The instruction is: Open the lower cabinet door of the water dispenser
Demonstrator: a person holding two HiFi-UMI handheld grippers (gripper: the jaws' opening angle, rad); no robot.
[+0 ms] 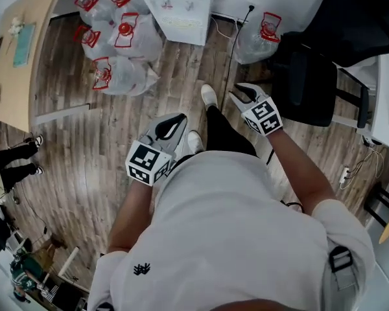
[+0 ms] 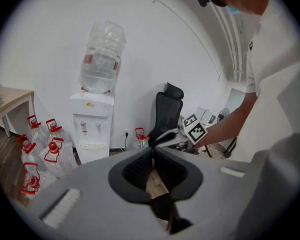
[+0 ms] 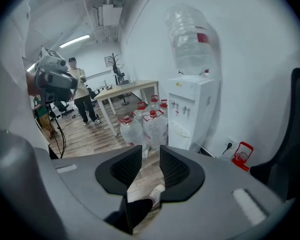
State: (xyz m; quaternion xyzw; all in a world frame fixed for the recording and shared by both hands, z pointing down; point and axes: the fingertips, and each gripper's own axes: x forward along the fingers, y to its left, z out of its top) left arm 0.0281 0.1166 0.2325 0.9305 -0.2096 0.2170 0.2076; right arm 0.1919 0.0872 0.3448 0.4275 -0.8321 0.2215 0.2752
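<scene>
Right gripper (image 3: 150, 148) empty; clear jugs (image 3: 145, 126) beside water dispenser (image 3: 190, 114).

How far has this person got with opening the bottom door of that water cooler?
Nothing looks done: the water dispenser stands some way off and its lower cabinet door looks closed. In hand: only the approach; the left gripper is shut and empty, the right gripper open and empty, both short of the dispenser. Left: reach the door, grip it, pull it open.
</scene>
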